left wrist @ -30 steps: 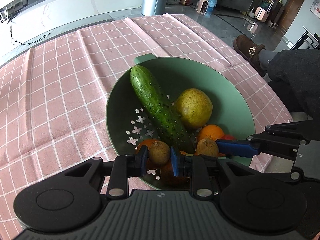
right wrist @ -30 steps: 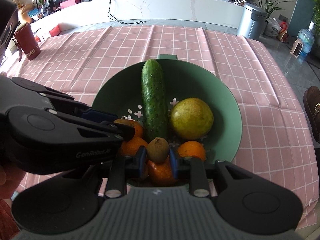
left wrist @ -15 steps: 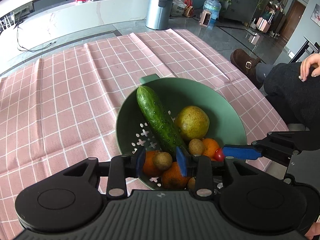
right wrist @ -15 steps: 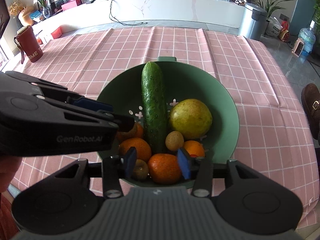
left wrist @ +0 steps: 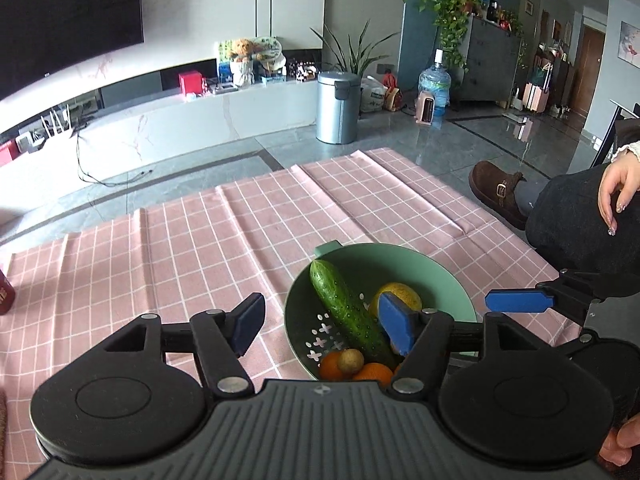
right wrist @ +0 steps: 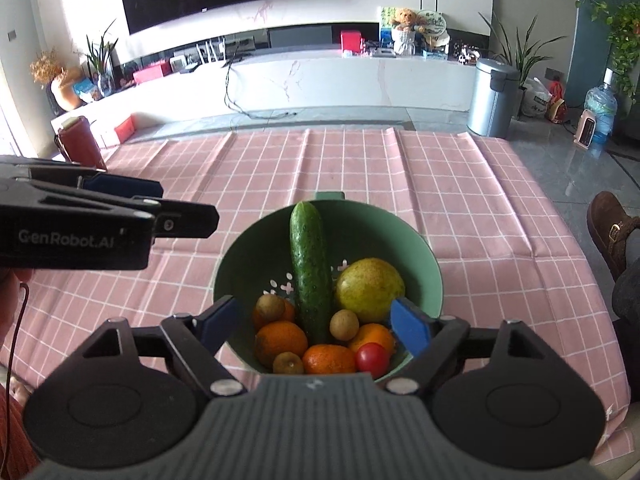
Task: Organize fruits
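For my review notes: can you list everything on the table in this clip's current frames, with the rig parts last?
colander: 1, green, on the tablecloth
cucumber: 1, dark green, lengthwise in the colander
pear: 1, yellow-green, right of the cucumber
oranges: at least 4, front of the colander
kiwis: 3, brown, among the oranges
tomato: 1, red, front right
tablecloth: 1, pink checked
flask: 1, red, far left corner
left tool: open, empty
right tool: open, empty

A round green plastic colander (right wrist: 434, 276) sits on the pink checked tablecloth (right wrist: 460, 184). In it, a long green cucumber (right wrist: 309, 268) lies left of a yellow-green pear (right wrist: 370, 288), small brown kiwis (right wrist: 344, 325) and oranges (right wrist: 281, 342) in front.
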